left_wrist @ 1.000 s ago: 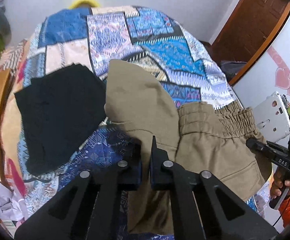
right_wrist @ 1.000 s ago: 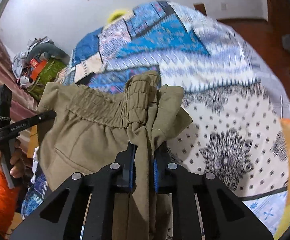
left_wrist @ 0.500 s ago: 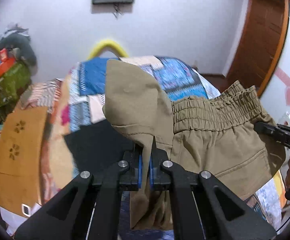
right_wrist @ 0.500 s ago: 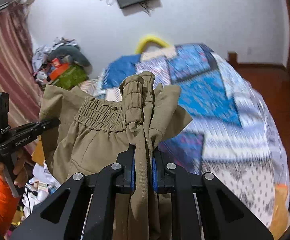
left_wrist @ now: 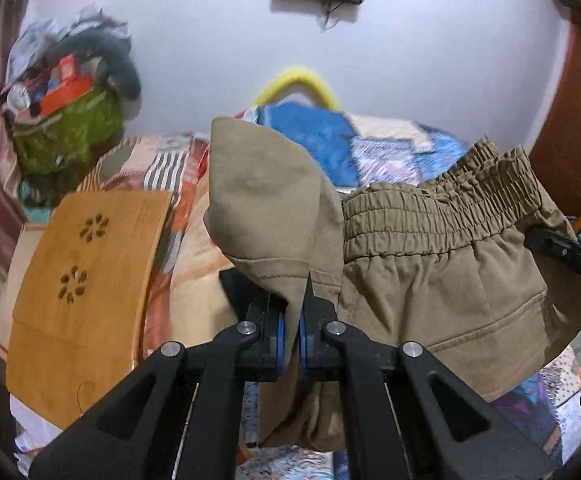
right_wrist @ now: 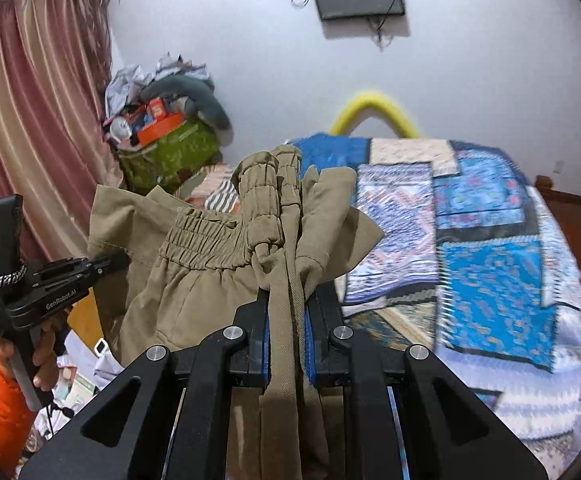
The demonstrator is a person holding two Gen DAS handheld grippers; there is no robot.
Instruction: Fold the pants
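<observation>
Two tongs hold the khaki pants (left_wrist: 430, 280) aloft above the bed (right_wrist: 490, 240): my left tongs (left_wrist: 292, 336) clamp one waist end, right tongs (right_wrist: 286, 344) the bunched other. Waistband runs sideways between them; neither is nearer.

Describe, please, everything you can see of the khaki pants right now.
The khaki pants look like plain woven cotton, with a gathered elastic waistband and a stitched pocket seam. They hang in the air above the patchwork bedspread, waistband uppermost and stretched between the two grippers. The left gripper pinches one bunched side, the right gripper the other; the lower part is out of view.
</observation>
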